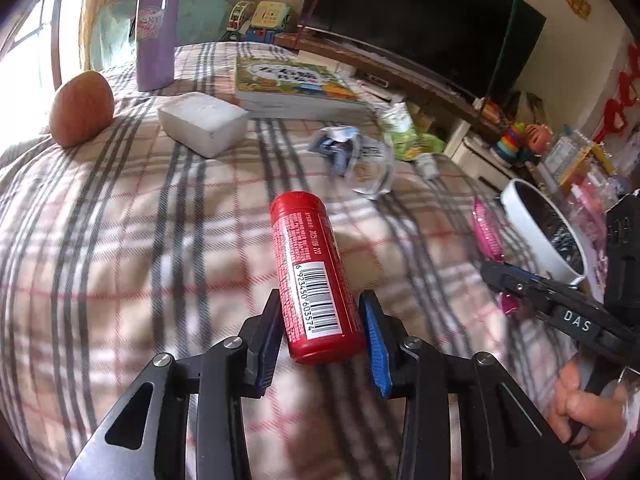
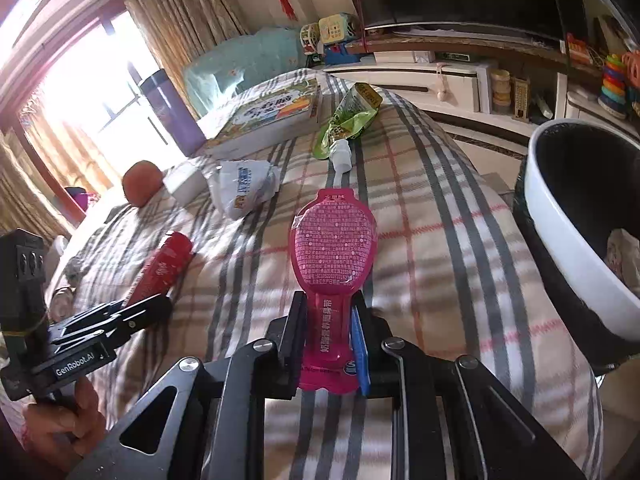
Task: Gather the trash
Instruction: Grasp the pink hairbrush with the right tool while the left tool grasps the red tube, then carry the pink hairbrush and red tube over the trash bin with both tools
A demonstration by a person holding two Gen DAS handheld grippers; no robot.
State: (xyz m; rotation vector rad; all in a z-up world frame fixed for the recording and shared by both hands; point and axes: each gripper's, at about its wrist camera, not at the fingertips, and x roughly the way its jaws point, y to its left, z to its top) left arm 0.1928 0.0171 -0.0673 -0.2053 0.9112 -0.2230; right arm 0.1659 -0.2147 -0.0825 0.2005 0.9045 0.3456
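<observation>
- Far left on the plaid blanket (image 1: 120, 220) sit an apple (image 1: 82, 108), a white foam block (image 1: 202, 122), a purple flask (image 1: 156, 28) and a picture book (image 1: 288, 80); I judge these keepers, not trash.
- My left claw (image 1: 320, 330) pinches a red tube-shaped bottle (image 1: 312, 276) at its base.
- Beyond it a crumpled white wrapper (image 2: 242, 188) and a green pouch (image 2: 350, 120) lie on the blanket, not yet collected.
- My right claw (image 2: 328, 332) is clamped on a pink pouch (image 2: 334, 268).
- Far right, the white-rimmed bin (image 2: 560, 216) holds one scrap, so I judge collection barely begun.
</observation>
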